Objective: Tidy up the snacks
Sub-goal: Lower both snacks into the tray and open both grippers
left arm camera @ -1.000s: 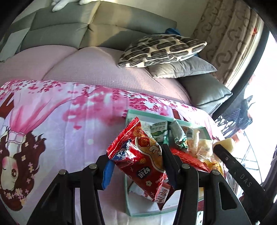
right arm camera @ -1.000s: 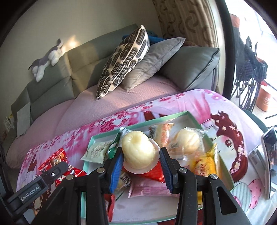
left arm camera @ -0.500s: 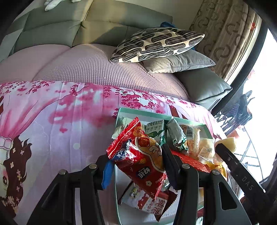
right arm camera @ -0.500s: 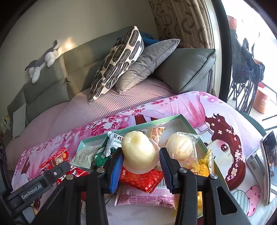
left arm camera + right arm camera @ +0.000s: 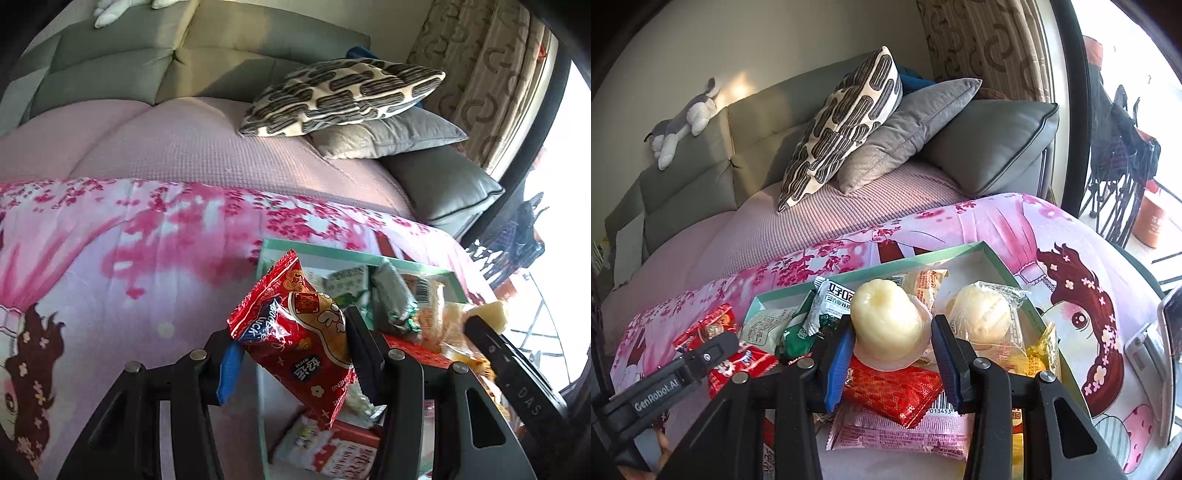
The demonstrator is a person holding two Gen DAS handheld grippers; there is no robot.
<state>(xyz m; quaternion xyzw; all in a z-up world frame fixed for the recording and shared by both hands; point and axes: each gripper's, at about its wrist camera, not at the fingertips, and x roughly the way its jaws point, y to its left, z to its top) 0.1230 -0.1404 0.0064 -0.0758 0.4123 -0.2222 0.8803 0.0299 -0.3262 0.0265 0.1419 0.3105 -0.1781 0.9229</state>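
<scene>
Left gripper (image 5: pixel 291 354): clamped on a red packet (image 5: pixel 295 339), held over the tray's (image 5: pixel 317 251) near corner
Right gripper (image 5: pixel 888 354): pinching a jelly cup (image 5: pixel 886 325) above the tray's snacks

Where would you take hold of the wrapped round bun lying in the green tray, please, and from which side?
Grip the wrapped bun across its round middle, coming down from above. It lies flat in the green tray with its domed top free, while the yellow packet and the tray wall crowd its sides. The crinkly wrapper ends look too loose to hold firmly.
</scene>
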